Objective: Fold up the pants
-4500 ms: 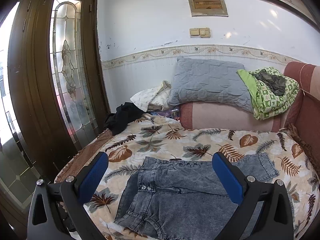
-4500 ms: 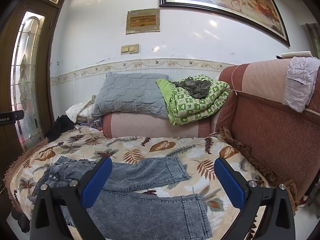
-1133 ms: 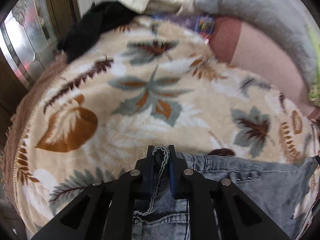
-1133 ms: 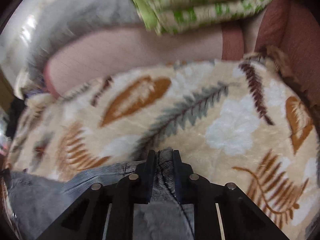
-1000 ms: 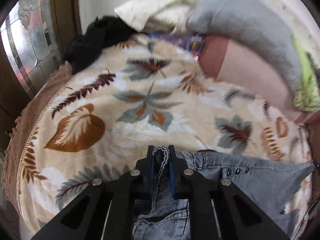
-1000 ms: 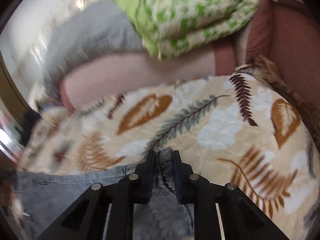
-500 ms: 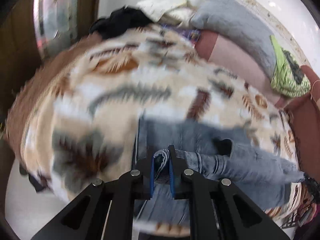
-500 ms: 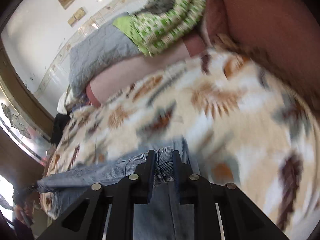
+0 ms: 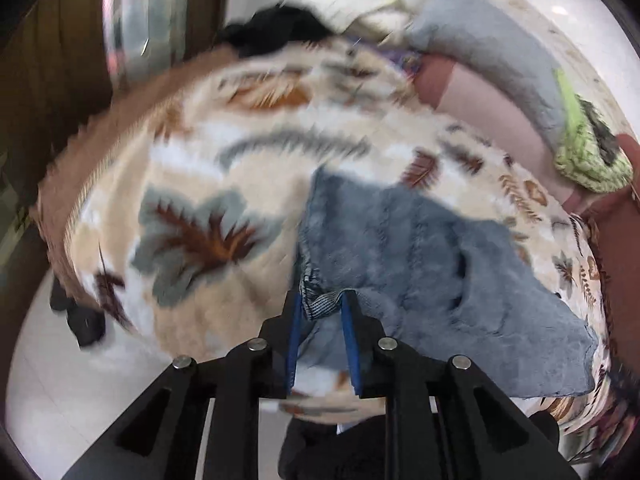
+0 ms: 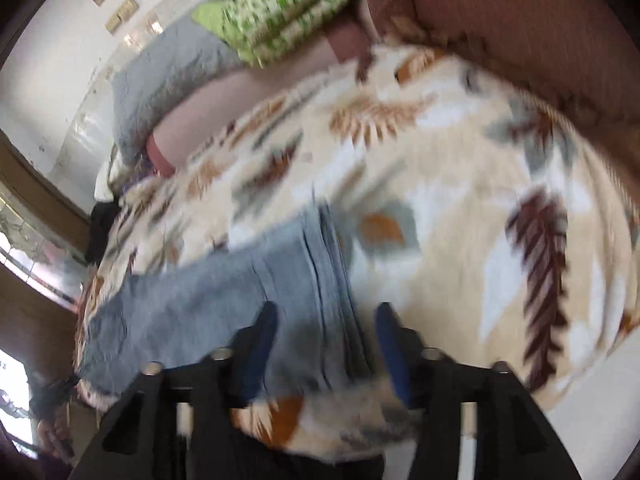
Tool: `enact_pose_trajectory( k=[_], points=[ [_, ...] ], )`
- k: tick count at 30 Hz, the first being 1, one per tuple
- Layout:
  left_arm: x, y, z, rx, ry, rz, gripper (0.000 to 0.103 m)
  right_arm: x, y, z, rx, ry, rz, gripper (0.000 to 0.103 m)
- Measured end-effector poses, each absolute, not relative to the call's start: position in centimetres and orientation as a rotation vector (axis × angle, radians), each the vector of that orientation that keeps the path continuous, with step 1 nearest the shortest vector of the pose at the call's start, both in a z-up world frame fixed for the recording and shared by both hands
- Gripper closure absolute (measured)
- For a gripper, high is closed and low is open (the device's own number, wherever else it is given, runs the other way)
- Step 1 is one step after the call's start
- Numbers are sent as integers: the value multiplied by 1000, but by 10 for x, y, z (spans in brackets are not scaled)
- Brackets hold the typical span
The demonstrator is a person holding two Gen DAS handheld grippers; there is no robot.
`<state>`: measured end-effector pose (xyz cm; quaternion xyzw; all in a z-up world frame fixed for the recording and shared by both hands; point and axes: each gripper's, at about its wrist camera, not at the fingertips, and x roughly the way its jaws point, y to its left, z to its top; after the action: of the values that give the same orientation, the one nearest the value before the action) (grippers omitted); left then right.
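leaf-print blanket (image 9: 192, 184) covers the bed, with a grey pillow (image 9: 492, 48) and a green checked bundle (image 10: 288, 4) at its far end, and the denim pants (image 9: 420, 248) lie across the near half, one leg apparently laid over the other, so the first lengthwise fold looks done. the step in hand reads as the release after that fold. the left hand-held gripper (image 9: 323, 312) has just been opening; its blue pads stand a little apart with the waistband edge between them, and the cloth seems to lie loose, not pinched. the right hand-held gripper (image 10: 326, 340) has also just been opening and stands wider, the hem end (image 10: 332, 280) of the legs below and between its fingers (image 10: 390, 344) with nothing pressed on it. to do this well, both should let go fully before drawing back, lifting straight off the cloth so no pad snags the band or hem and drags the upper layer askew (the edges look roughly matched, though blur hides how closely). a quick check that waist and hems sit flush would pay before the next crosswise fold. both hand-held grippers point steeply down at the near edge of the bed, the left at the waist end and the right at the hem end, well apart.
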<state>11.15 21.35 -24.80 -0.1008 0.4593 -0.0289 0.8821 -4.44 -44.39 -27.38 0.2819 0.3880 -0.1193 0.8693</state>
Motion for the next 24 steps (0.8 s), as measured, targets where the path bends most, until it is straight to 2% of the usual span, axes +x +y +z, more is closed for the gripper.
enact_pose_trajectory(
  k=[3,8,9,10,11,13,14,15,20,22,24],
  points=[
    [106,186,-228,-118,886,-74,82,-11,-447,-271,545,800,-250,43],
    [100,156,-203,23,788,-49,82,39,-452,-288,476,896,-285,45],
    [99,154,-198,33,772,-44,82,45,-450,-292,453,925,-279,63],
    [96,153,-193,38,751,-38,82,55,-444,-295,398,967,-279,87],
    [95,152,-189,35,738,-40,81,59,-439,-298,331,995,-297,89],
    [93,149,-183,18,713,-66,73,61,-434,-297,273,980,-322,90],
    [95,145,-183,11,708,-88,60,60,-436,-293,274,962,-337,90],
    [97,139,-186,13,712,-101,51,60,-438,-291,283,947,-353,90],
    [116,101,-221,50,798,-173,50,62,-452,-300,354,913,-376,90],
    [126,87,-247,46,886,-212,50,65,-459,-307,426,935,-405,79],
    [132,81,-268,61,966,-211,50,54,-458,-298,467,902,-448,76]
  ],
)
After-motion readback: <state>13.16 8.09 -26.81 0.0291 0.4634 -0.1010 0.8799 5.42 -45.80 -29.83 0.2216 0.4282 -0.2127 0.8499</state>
